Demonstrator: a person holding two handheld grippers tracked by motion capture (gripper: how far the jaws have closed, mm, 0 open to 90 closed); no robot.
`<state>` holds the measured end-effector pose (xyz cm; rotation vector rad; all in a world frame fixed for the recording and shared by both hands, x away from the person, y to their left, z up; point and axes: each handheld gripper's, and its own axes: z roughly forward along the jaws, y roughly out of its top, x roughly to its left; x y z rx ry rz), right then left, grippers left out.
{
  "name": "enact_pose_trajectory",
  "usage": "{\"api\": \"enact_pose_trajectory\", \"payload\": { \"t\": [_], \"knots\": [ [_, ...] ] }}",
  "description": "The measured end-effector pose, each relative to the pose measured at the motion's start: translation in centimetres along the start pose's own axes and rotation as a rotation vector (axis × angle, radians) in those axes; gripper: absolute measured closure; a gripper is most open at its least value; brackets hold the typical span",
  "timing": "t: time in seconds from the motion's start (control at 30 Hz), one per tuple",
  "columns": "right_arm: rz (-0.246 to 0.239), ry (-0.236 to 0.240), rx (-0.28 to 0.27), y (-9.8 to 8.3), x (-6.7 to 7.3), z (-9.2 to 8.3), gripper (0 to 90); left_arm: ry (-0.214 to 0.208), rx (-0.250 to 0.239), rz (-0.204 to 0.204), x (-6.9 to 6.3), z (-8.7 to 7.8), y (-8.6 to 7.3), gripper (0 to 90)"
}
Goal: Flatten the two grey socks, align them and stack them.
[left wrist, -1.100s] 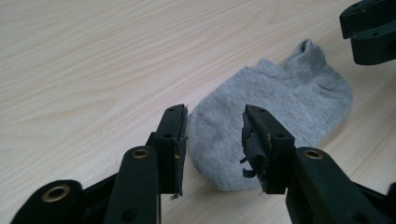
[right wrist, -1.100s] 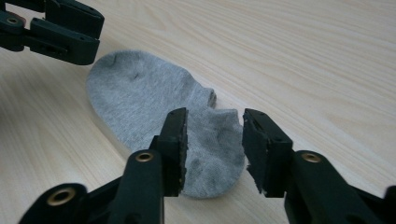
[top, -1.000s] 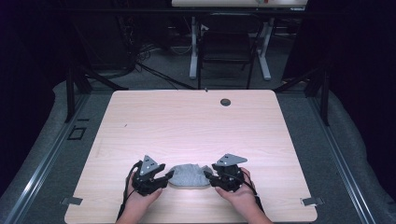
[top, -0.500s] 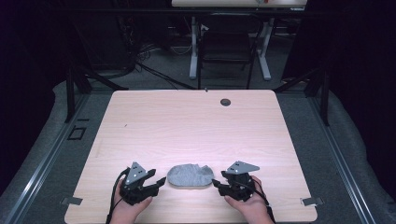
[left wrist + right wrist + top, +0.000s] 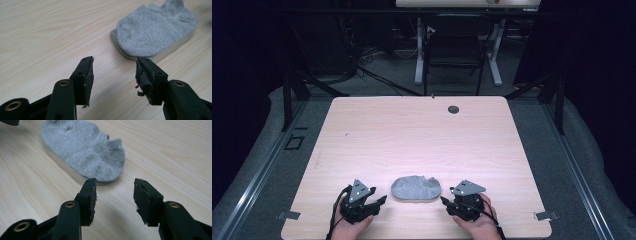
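both grippers backed off the sock (image 5: 416,188) (jaws apart, empty).

Your hands run off the bottom edge of the high view, so you see knuckles and nothing of the forearms. In the left gripper view the sock (image 5: 156,30) is cut by the top edge at its cuff, and its far right end blurs out. In the right gripper view the sock's far end leaves the top edge, where a dark corner of the other gripper (image 5: 10,122) is too cropped to read. The small dark disc (image 5: 453,109) on the table's (image 5: 412,135) far side is too small to identify.
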<state>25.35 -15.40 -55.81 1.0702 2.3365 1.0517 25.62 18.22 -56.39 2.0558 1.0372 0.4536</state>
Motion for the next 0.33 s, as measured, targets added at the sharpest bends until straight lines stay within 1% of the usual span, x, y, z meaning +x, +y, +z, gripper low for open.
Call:
{"api": "enact_pose_trajectory", "payload": {
  "t": [0.03, 0.07, 0.1, 0.2, 0.33],
  "knots": [
    [-0.003, 0.001, 0.003, -0.06, 0.05, 0.07, 52.6, -0.003, -0.002, 0.002, -0.08, 0.10, 0.02, 48.4],
    [-0.001, 0.001, 0.002, -0.12, 0.10, 0.21, 52.6, -0.004, 0.000, 0.015, -0.07, 0.15, 0.07, 48.4],
    [-0.003, 0.005, 0.010, -0.14, 0.10, 0.28, 52.6, -0.007, -0.001, 0.006, -0.17, 0.21, 0.07, 48.4],
    [-0.010, 0.003, 0.022, -0.18, 0.12, 0.41, 52.6, -0.011, -0.003, 0.004, -0.22, 0.22, 0.07, 48.4],
    [-0.003, 0.006, 0.011, -0.22, 0.10, 0.35, 52.5, -0.015, -0.013, -0.008, -0.06, 0.12, 0.13, 48.3]
  ]
}}
